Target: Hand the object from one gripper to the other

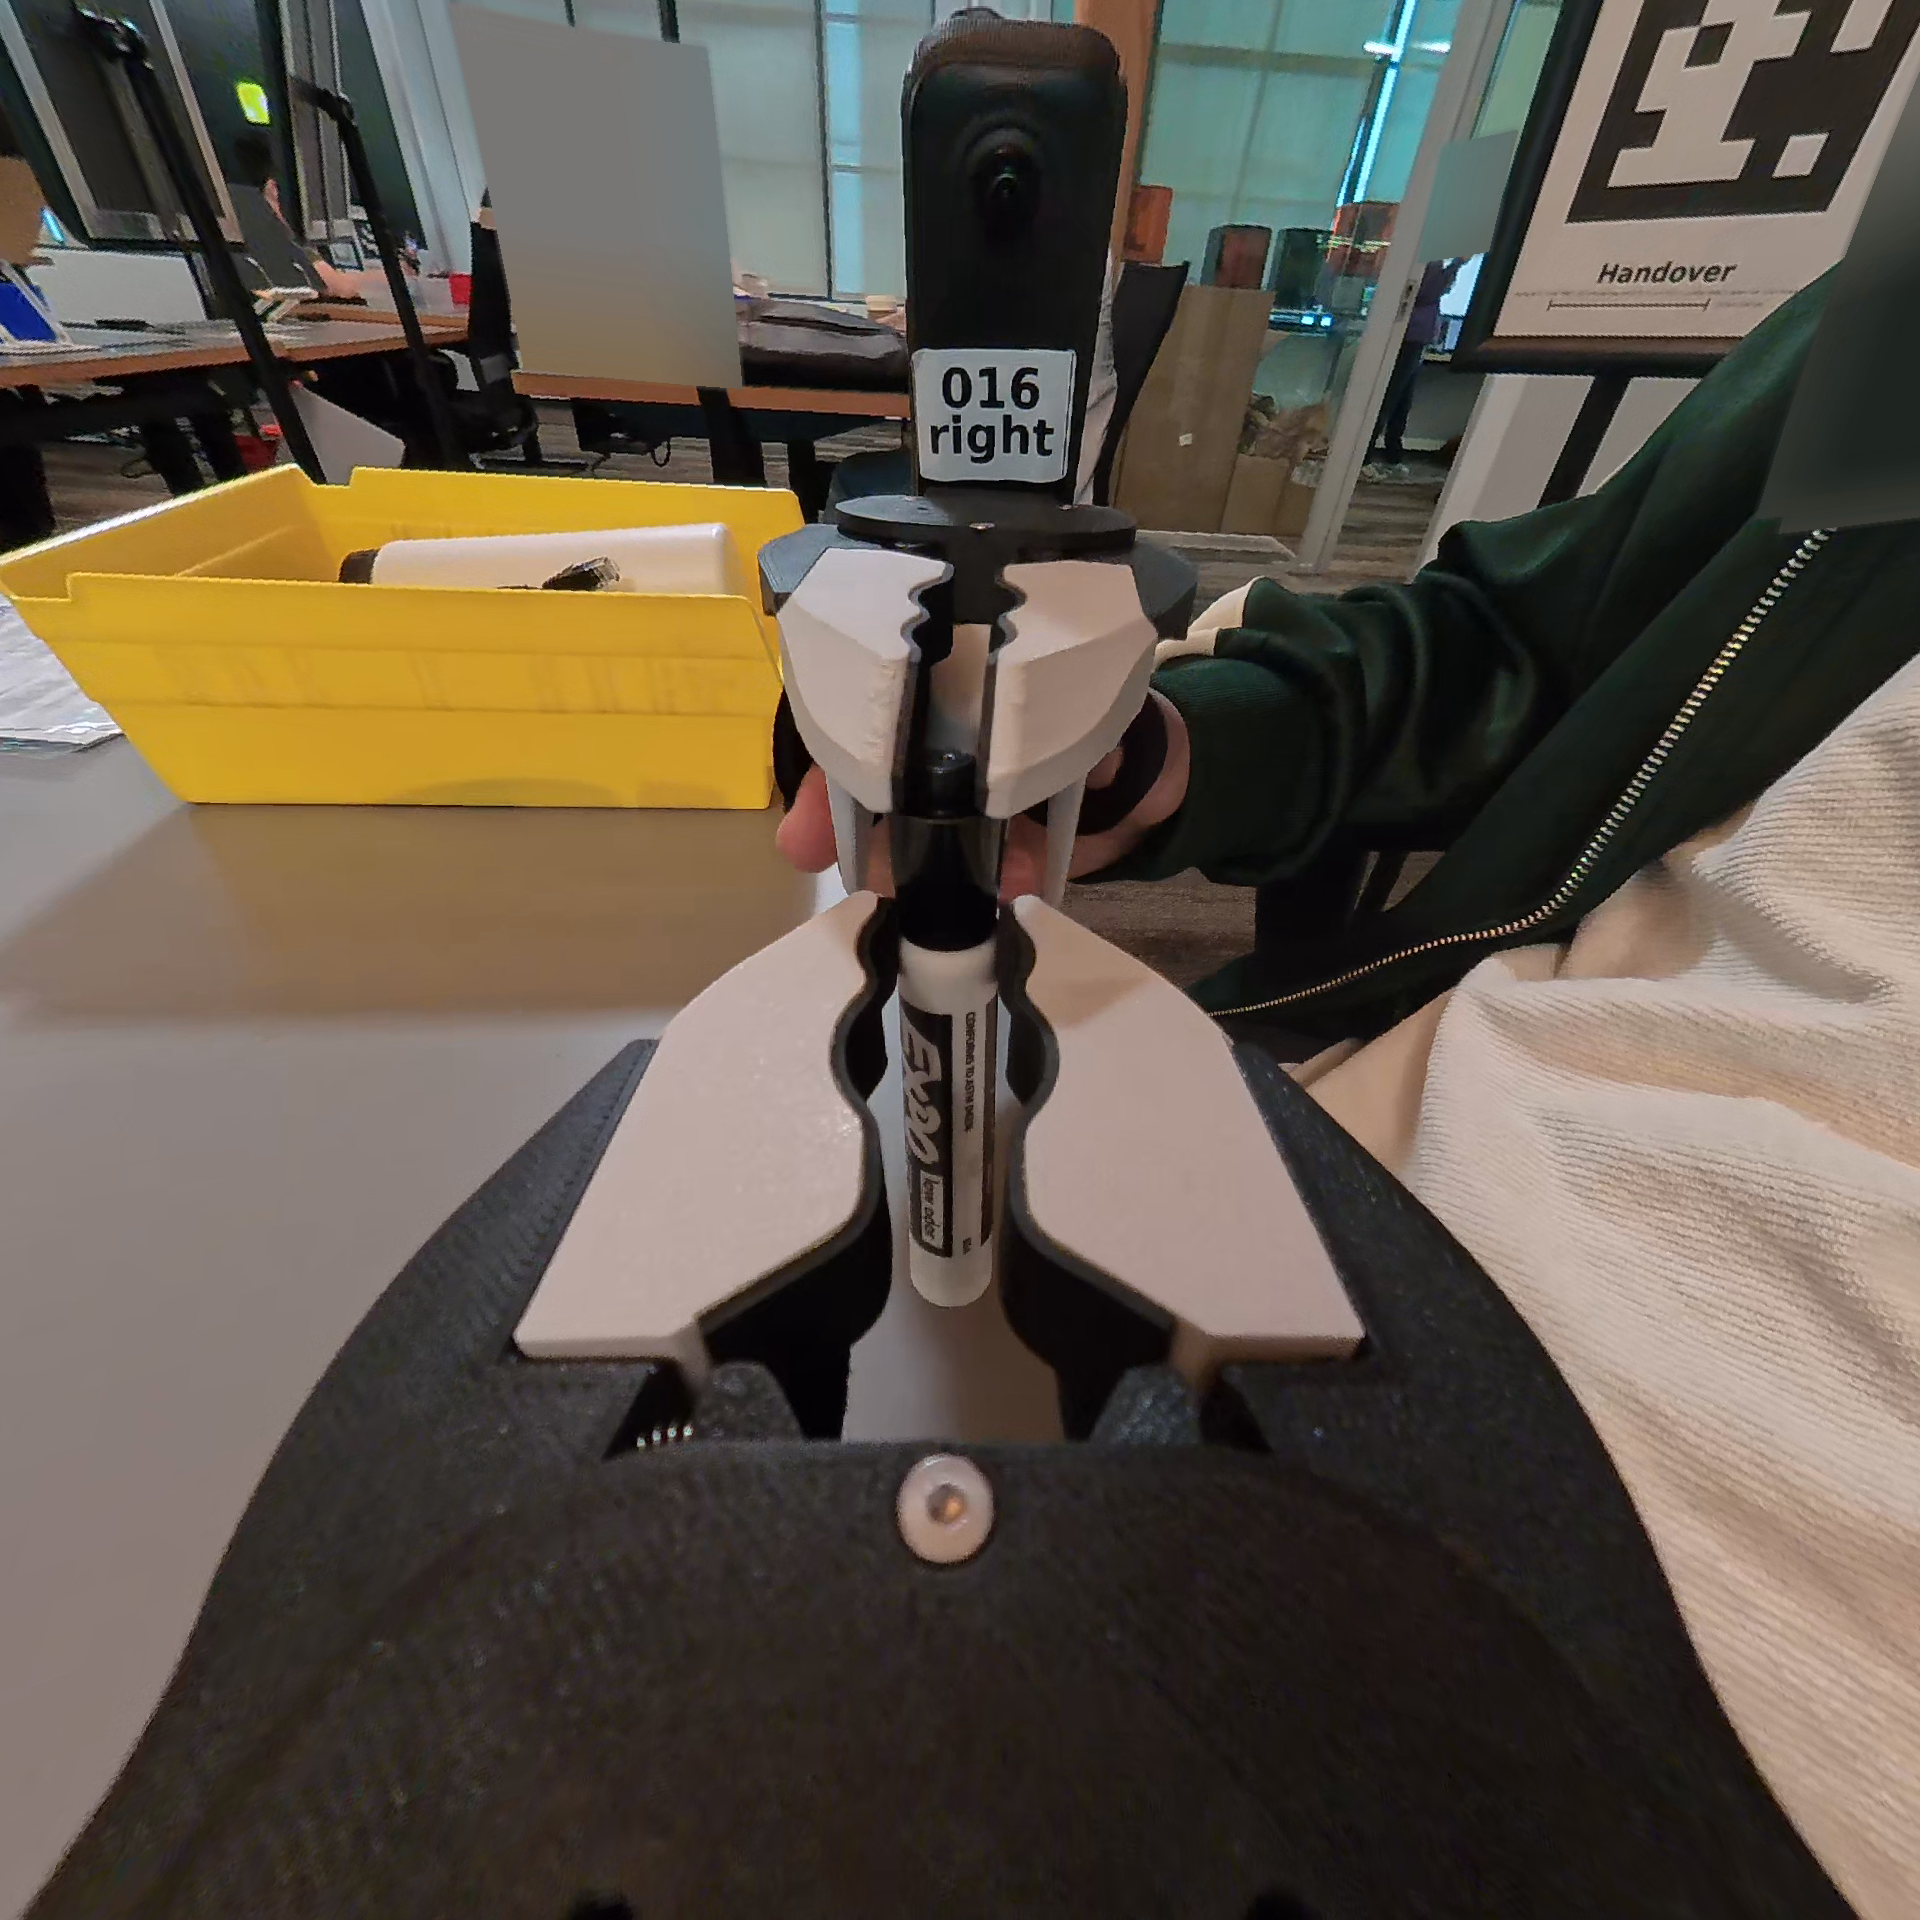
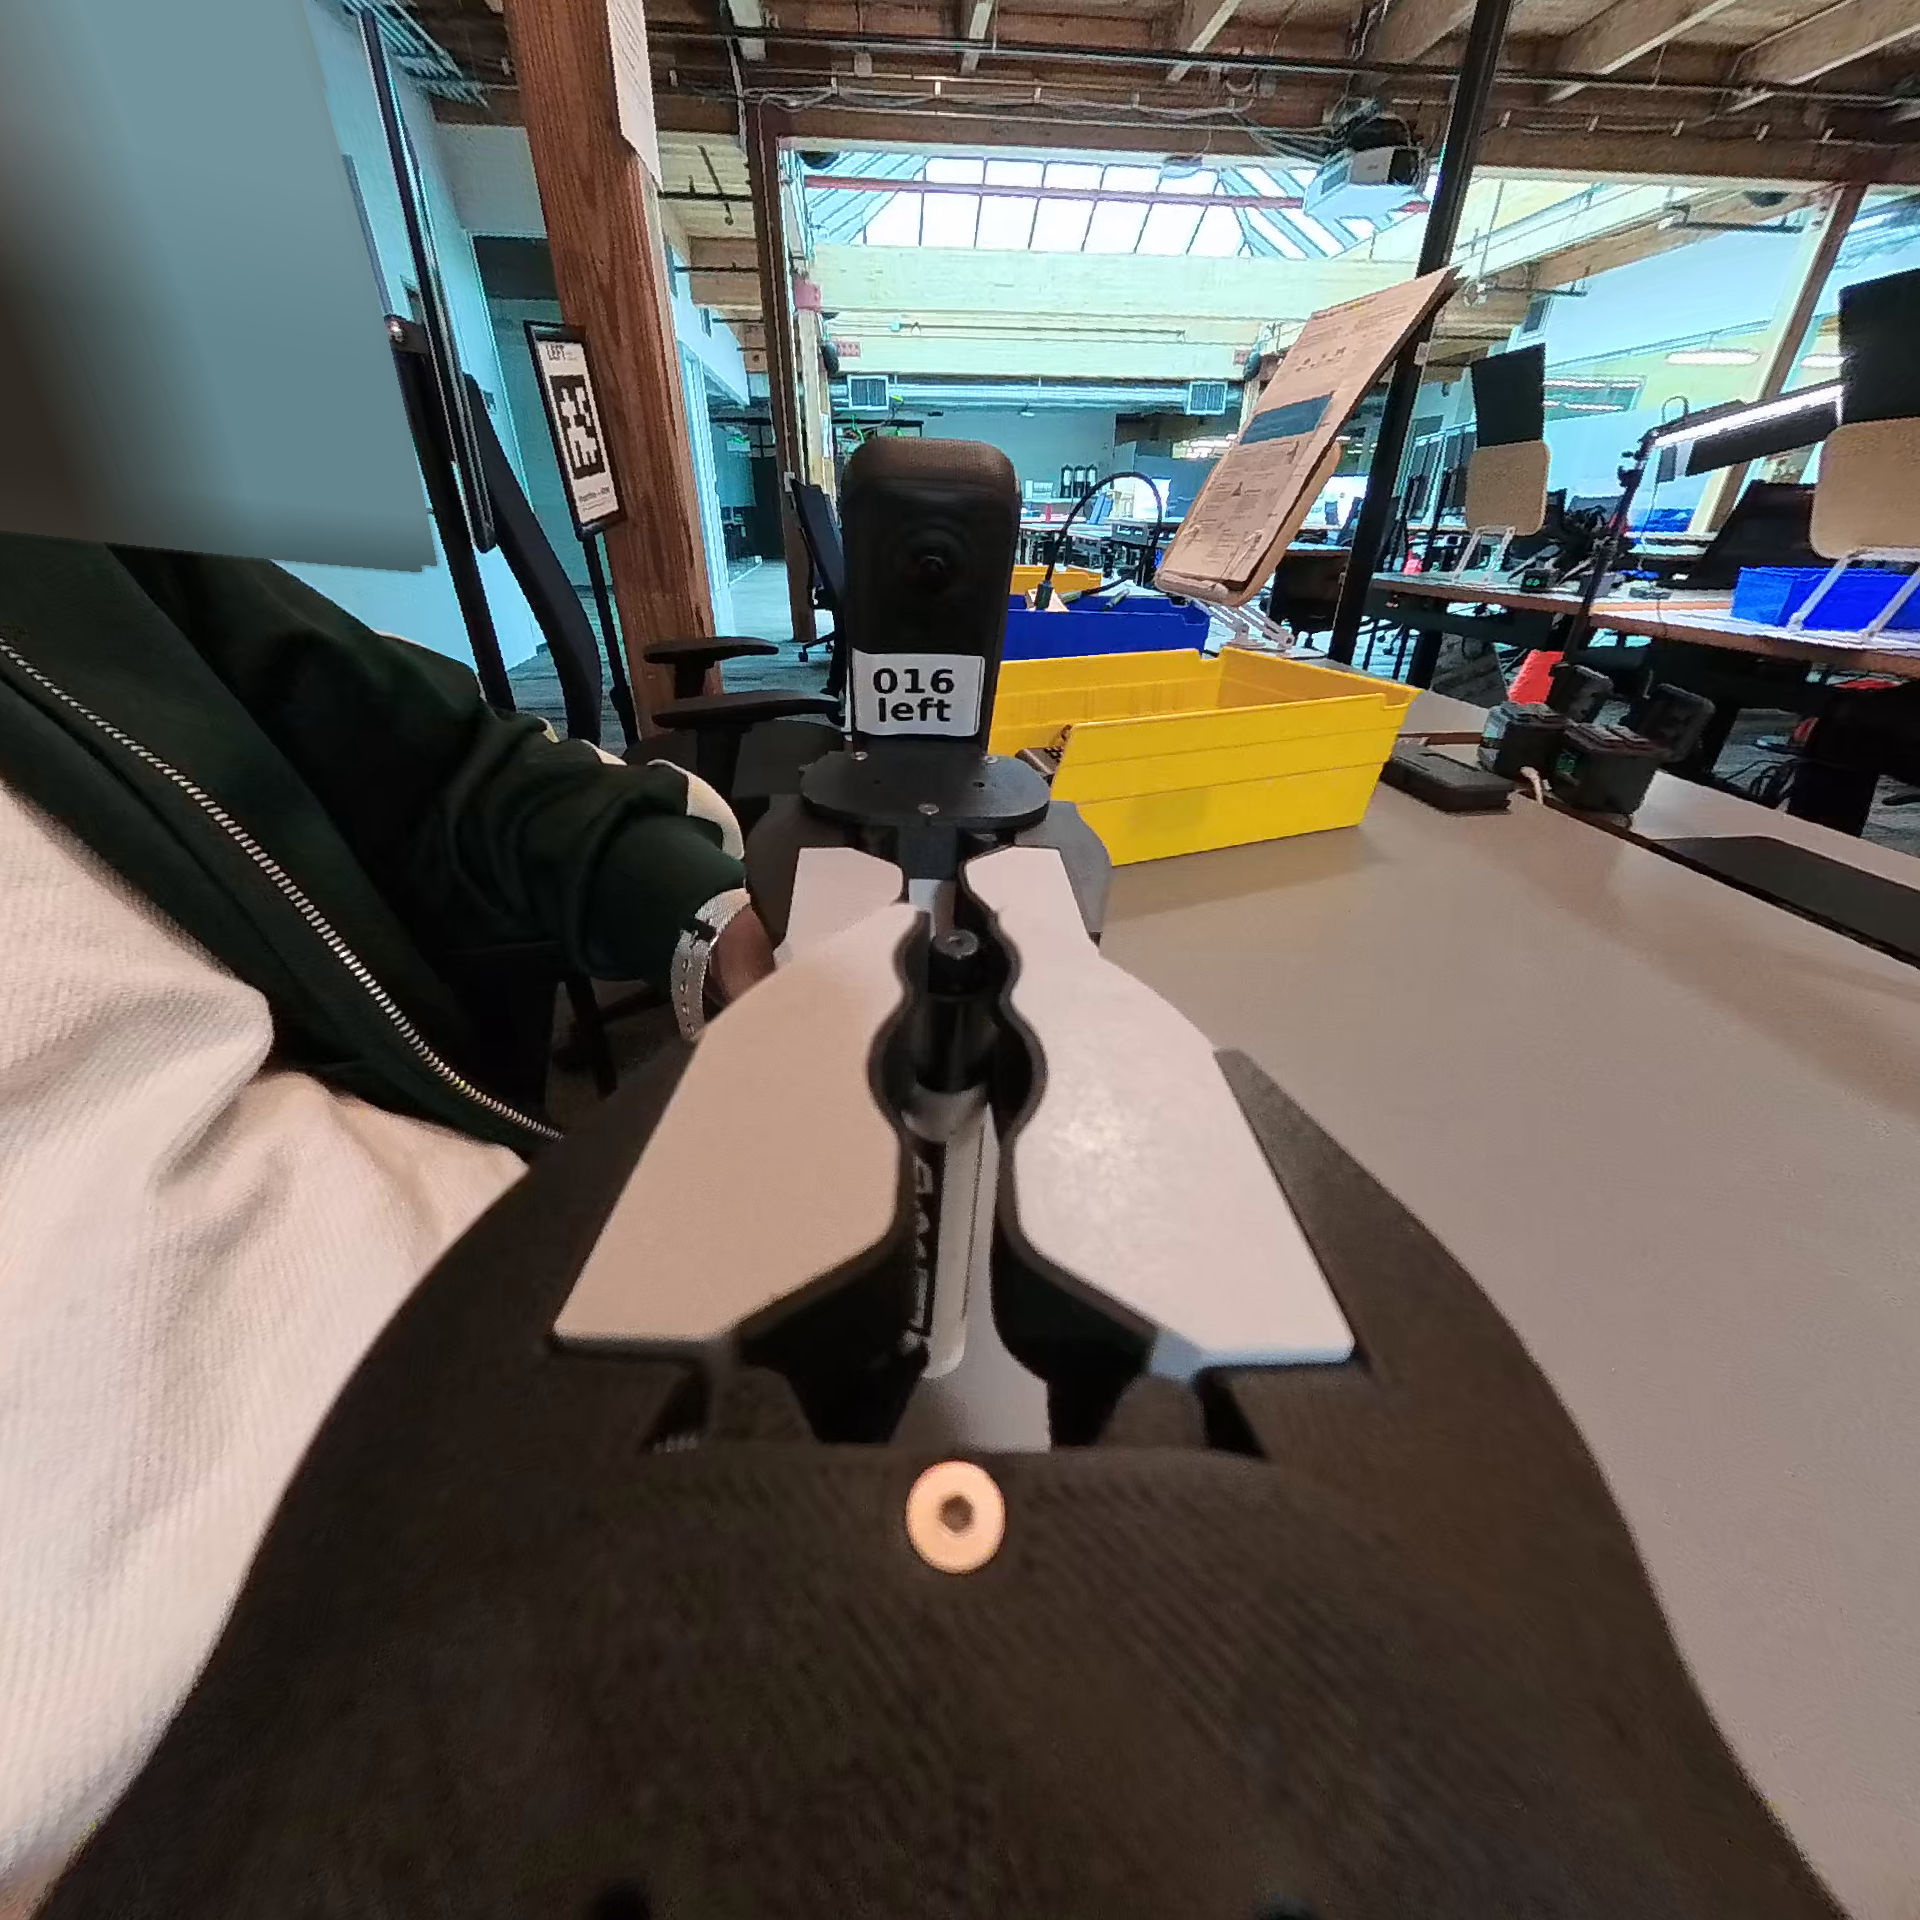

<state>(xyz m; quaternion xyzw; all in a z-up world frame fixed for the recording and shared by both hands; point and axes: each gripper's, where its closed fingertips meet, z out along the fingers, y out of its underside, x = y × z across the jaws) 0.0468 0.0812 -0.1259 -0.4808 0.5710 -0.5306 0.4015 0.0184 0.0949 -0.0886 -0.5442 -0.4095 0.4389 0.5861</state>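
A black-and-white marker lies lengthwise between the two grippers, which face each other tip to tip above the grey table. My left gripper is shut on the marker's white barrel. The marker's black end reaches forward into my right gripper, whose white fingers are closed around it. In the right wrist view the marker sits between the fingers of my right gripper. My left gripper is straight ahead, its jaws nearly together on the marker.
A yellow bin holding a white object stands on the table beyond the grippers; it also shows in the right wrist view. A person's green sleeve and white top are close by. Black chargers sit at the table's far right. Across from one pair of fingers to the other is roughly 4 centimetres.
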